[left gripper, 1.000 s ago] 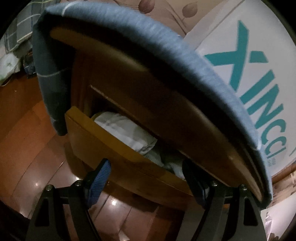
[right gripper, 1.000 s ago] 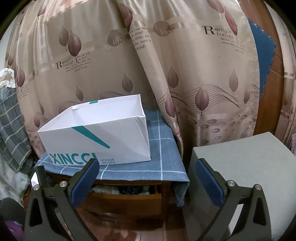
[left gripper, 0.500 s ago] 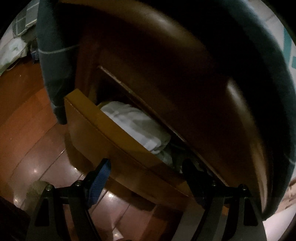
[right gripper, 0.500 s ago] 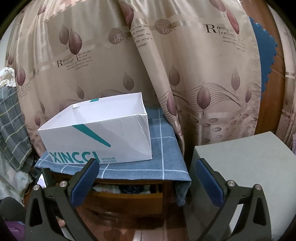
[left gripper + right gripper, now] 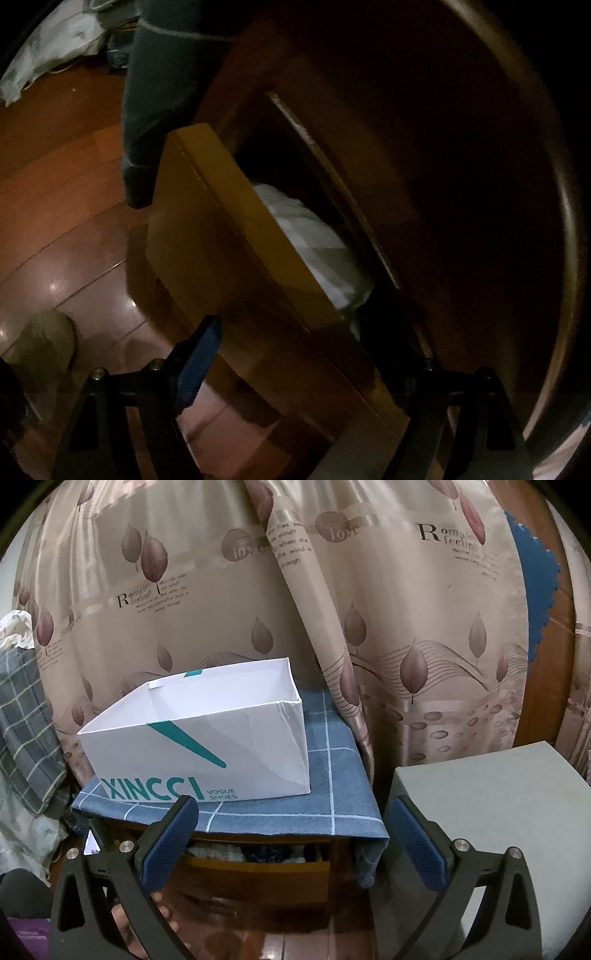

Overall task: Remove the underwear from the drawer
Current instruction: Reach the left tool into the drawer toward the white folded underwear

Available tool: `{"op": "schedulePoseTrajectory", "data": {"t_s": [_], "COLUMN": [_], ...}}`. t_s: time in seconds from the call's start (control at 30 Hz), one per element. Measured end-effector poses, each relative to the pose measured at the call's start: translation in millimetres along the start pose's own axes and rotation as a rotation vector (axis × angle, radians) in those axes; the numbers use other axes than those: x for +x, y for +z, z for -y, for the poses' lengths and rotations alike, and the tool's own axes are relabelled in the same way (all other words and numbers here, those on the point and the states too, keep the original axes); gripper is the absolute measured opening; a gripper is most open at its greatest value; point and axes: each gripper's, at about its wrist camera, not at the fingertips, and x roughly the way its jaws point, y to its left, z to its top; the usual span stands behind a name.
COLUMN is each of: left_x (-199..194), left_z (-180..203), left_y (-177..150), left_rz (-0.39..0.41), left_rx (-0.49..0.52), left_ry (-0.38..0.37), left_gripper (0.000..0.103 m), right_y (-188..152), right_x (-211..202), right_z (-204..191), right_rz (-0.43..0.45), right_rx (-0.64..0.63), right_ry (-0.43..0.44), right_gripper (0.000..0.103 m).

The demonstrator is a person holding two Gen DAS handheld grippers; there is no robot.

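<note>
A wooden drawer stands partly pulled out of a small cabinet. Folded white cloth lies inside it, with darker items behind that I cannot make out. My left gripper is open, low and close to the drawer front, straddling its top edge with nothing held. In the right wrist view the same drawer shows pale and dark folded clothes in the gap. My right gripper is open, held back from the cabinet and empty.
A white XINCCI shoe box sits on a blue checked cloth covering the cabinet top. A grey stool stands to the right. A leaf-print curtain hangs behind. The floor is polished wood. A person's foot is beside the cabinet.
My left gripper has dropped lower and closer to the drawer, so the cabinet top and shoe box have left its view. The right gripper has barely moved.
</note>
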Motion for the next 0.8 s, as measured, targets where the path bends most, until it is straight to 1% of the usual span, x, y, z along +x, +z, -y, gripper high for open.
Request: {"op": "schedulePoseTrajectory", "data": {"t_s": [0.07, 0.2, 0.33, 0.4, 0.43, 0.5, 0.67, 0.8], "left_x": [0, 8, 4, 2, 4, -6, -17, -23], "left_z": [-2, -8, -9, -7, -2, 8, 9, 8], "left_y": [2, 14, 17, 18, 12, 10, 5, 4], "left_rz": [-0.004, -0.069, -0.084, -0.086, -0.073, -0.043, -0.065, -0.108], "left_rx": [-0.019, -0.089, -0.083, -0.068, -0.033, 0.026, 0.056, 0.090], "left_ry": [0.004, 0.002, 0.009, 0.018, 0.033, 0.084, 0.111, 0.138], "left_gripper": [0.084, 0.085, 0.085, 0.084, 0.084, 0.083, 0.083, 0.083], "right_y": [0, 0, -1, -1, -1, -1, -1, 0], "right_x": [1, 4, 7, 7, 8, 7, 8, 9], "right_z": [0, 0, 0, 1, 1, 2, 5, 8], "right_rz": [-0.005, -0.014, -0.027, -0.032, -0.033, -0.033, -0.037, -0.041], "right_rx": [0.002, 0.006, 0.008, 0.010, 0.011, 0.016, 0.030, 0.048], "right_ry": [0.003, 0.010, 0.014, 0.017, 0.018, 0.020, 0.023, 0.029], "right_gripper": [0.103, 0.103, 0.103, 0.103, 0.103, 0.103, 0.103, 0.103]}}
